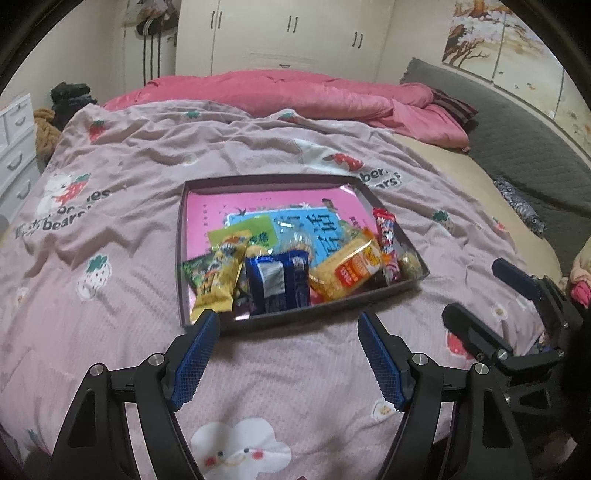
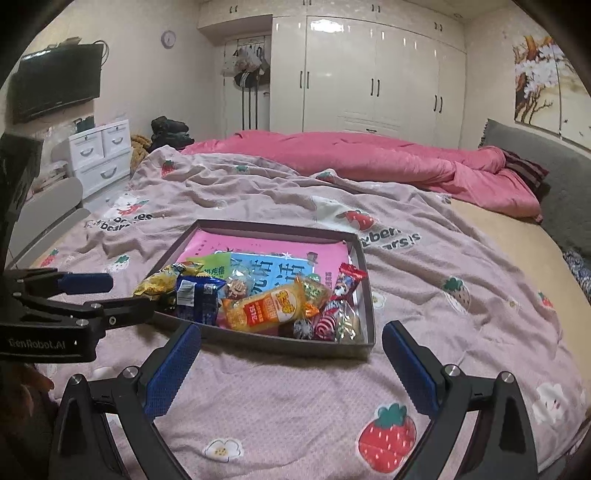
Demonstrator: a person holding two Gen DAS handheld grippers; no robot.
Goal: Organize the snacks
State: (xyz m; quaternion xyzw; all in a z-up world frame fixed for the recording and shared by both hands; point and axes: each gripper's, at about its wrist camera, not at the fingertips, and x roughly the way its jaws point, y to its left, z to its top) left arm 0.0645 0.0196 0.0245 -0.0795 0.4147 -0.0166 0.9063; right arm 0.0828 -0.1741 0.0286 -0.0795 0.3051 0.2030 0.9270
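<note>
Snacks (image 1: 280, 273) sit heaped in a shallow box (image 1: 295, 319) just ahead of the left gripper (image 1: 288, 325) and right gripper (image 2: 291, 339), both wide and empty; bare bedspread (image 1: 110, 295) surrounds its edges.

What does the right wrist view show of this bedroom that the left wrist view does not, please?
Only the right wrist view shows the wall-mounted television, the round wall clock and the left gripper seen from the side. Only the left wrist view shows the cloud print on the blanket and the right gripper from the side. Both show the snack tray on the strawberry blanket, the pink duvet and the white wardrobe.
</note>
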